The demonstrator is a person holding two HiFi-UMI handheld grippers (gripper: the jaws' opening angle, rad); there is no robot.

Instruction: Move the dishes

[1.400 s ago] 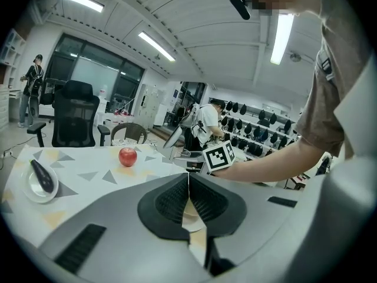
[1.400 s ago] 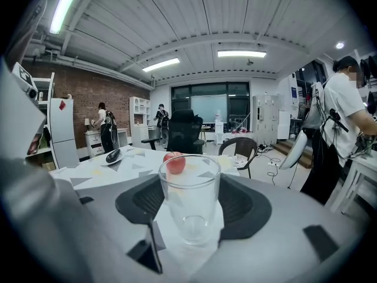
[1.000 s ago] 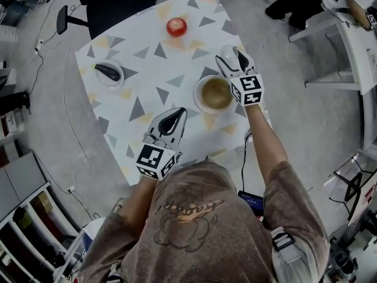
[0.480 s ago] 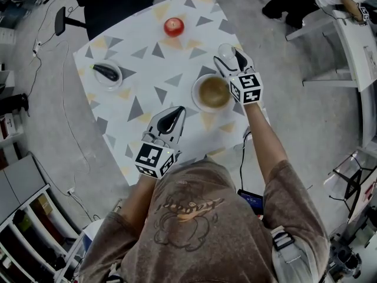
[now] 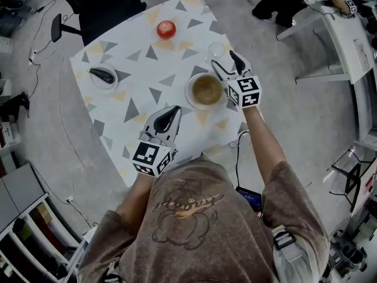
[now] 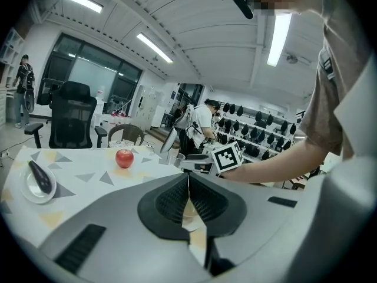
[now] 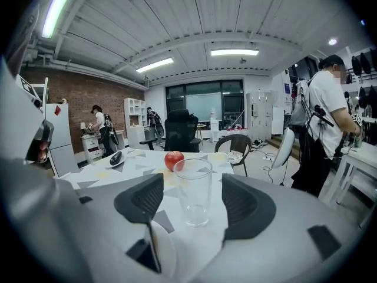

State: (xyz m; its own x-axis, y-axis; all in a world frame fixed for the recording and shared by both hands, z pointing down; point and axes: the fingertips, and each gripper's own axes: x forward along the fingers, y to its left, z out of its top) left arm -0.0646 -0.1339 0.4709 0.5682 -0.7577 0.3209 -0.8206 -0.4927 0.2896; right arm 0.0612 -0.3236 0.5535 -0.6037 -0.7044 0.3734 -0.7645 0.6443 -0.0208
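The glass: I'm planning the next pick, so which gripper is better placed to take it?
Right. The right gripper faces the glass with jaws that have just been opening, the glass lined up between them, untouched. The left gripper is shut and farther back.

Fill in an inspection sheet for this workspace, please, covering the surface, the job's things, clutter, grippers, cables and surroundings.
Surface: white table with grey and yellow triangles; no spills seen.
Job's things: clear drinking glass, upright near the table's right edge; round bowl with a brown inside, next to it on the person's side; small white plate carrying a dark aubergine, at the left.
Clutter: red apple at the far edge.
Grippers: left gripper shut, empty; right gripper open, the glass at its jaw tips, not gripped.
Cables: thin cable on the floor left of the table.
Surroundings: black office chair; white desk; people standing behind.
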